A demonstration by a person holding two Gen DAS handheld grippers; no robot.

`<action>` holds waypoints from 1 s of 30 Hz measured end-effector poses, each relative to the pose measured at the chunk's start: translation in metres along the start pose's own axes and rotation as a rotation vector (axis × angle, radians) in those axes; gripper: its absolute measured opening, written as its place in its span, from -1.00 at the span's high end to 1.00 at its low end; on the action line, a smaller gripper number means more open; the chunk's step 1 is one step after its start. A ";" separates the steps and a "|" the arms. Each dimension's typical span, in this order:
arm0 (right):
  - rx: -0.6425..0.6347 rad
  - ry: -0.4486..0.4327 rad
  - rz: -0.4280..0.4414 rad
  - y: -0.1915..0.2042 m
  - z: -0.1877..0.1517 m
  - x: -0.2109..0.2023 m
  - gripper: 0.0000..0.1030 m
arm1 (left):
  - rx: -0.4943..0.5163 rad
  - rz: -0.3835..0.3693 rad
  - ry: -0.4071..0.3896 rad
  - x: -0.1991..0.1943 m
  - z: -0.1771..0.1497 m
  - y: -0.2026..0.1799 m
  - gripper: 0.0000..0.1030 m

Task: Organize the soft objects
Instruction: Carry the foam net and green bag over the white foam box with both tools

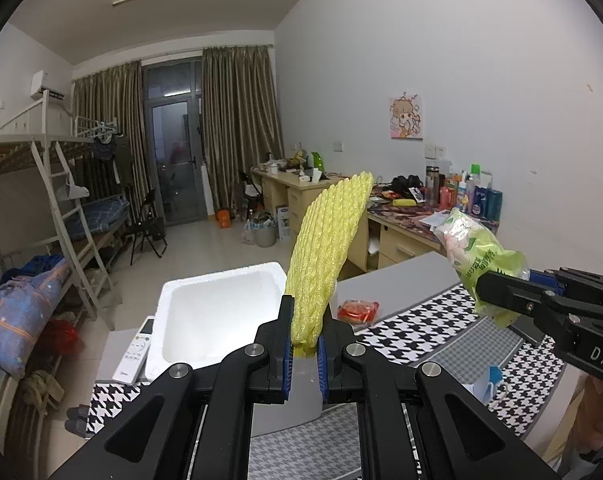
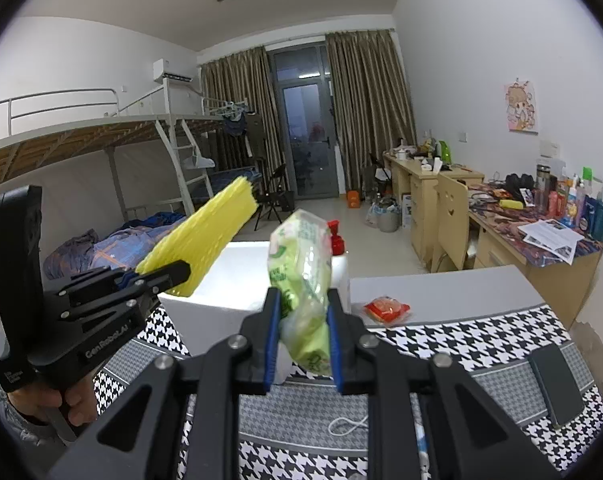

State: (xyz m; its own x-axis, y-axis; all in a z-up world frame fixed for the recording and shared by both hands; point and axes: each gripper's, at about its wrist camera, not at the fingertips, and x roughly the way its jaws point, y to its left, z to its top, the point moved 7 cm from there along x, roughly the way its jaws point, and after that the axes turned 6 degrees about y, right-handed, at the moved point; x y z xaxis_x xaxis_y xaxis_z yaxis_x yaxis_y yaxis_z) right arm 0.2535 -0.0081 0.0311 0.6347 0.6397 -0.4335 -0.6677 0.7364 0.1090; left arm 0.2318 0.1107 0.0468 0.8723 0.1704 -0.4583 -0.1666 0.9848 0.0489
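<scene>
Yellow foam net (image 1: 325,248) clamped in left fingers (image 1: 304,334), green packet (image 2: 301,280) in right fingers (image 2: 304,334), white foam box (image 1: 217,312) empty

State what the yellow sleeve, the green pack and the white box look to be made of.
Yellow sleeve: foam netting, matte, with ribbed mesh.
Green pack: thin glossy plastic film, crinkled and translucent; contents unclear.
White box: likely expanded polystyrene, with thick matte grainy walls.

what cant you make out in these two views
- Box floor: left wrist view, near wall and left claw hide part; right wrist view, yellow foam net and green pack cover it.
- Pack's print: too blurred to read.
- Red packet contents: too small.
- Right claw tips: pack hides them.
</scene>
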 end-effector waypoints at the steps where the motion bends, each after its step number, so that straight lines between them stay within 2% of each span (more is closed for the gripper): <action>1: -0.003 -0.001 0.001 0.001 0.001 0.001 0.51 | -0.004 0.005 -0.002 0.001 0.002 0.002 0.80; 22: -0.011 0.025 0.053 0.016 0.026 0.033 0.51 | -0.064 0.112 -0.005 0.019 0.020 0.033 0.80; 30: -0.019 0.047 0.080 0.025 0.031 0.048 0.51 | -0.085 0.183 0.002 0.030 0.022 0.053 0.80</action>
State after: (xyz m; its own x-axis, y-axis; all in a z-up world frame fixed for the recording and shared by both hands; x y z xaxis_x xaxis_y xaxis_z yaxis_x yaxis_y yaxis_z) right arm 0.2791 0.0475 0.0408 0.5604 0.6851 -0.4654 -0.7233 0.6786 0.1279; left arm 0.2595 0.1684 0.0548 0.8230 0.3464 -0.4501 -0.3607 0.9309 0.0570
